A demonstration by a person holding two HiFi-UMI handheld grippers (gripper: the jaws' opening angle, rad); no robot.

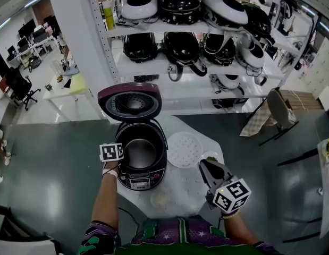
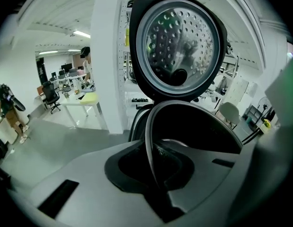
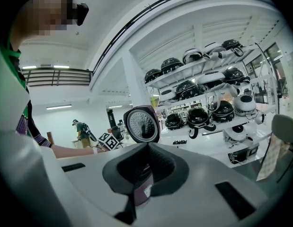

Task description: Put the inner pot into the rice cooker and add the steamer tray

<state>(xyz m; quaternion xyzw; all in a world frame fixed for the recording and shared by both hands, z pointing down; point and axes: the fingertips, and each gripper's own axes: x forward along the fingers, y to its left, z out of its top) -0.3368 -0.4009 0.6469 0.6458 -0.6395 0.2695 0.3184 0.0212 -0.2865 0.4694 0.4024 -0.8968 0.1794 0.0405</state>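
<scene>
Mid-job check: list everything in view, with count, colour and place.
table: one, white, round
rice cooker: one, maroon and black, lid open, on table
inner pot: one, dark grey, inside the cooker
steamer tray: one, white, on table beside cooker
small dish: one, white, something green in it, beside tray
shelved cookers: many, black or white, behind
folding chair: one, grey, right of table
left gripper: one, grey, shut on inner pot's rim
right gripper: one, grey, shut, empty, over table's edge

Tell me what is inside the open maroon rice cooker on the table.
A dark round inner pot that looks empty, with the left gripper pinching its rim. Under the pot, the floor of the rice cooker is covered.
</scene>
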